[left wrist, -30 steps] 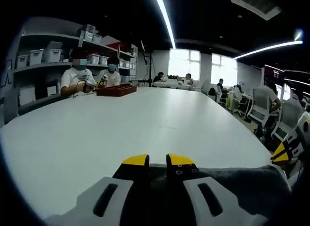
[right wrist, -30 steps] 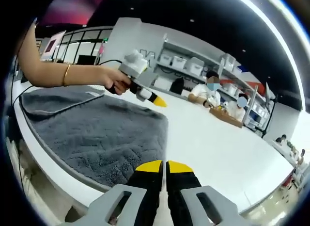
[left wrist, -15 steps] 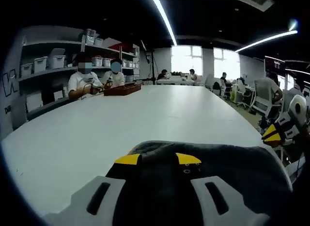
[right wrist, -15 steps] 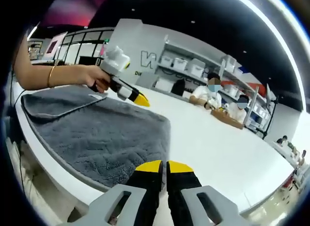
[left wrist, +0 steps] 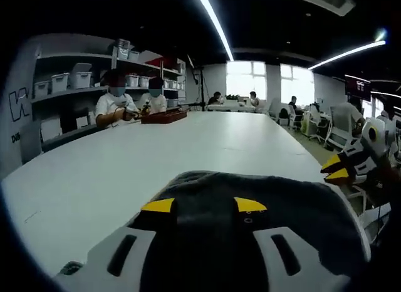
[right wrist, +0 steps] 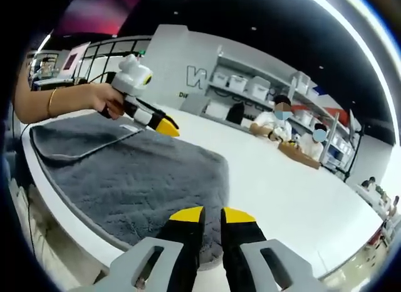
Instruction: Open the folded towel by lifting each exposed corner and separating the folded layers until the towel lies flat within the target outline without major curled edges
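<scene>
1. The towel (right wrist: 131, 179), dark grey, is lying spread on the near edge of the white table (right wrist: 282, 192), and we are seeing one part still folded over at its far left end.
2. In the left gripper view the towel (left wrist: 250, 198) is lying under and beyond our left gripper (left wrist: 203, 205), whose jaws are standing spread apart above the cloth, gripping nothing.
3. Our right gripper (right wrist: 212, 214) is hovering at the towel's near edge with a narrow gap showing between its jaws; we cannot tell whether cloth is pinched there.
4. Bins (left wrist: 59, 82) are sitting on wall shelves (left wrist: 69, 91); their contents are hidden from us.
5. A brown tray (left wrist: 164, 116) is lying before two seated people (left wrist: 128, 104), and what it holds is too small to make out.
</scene>
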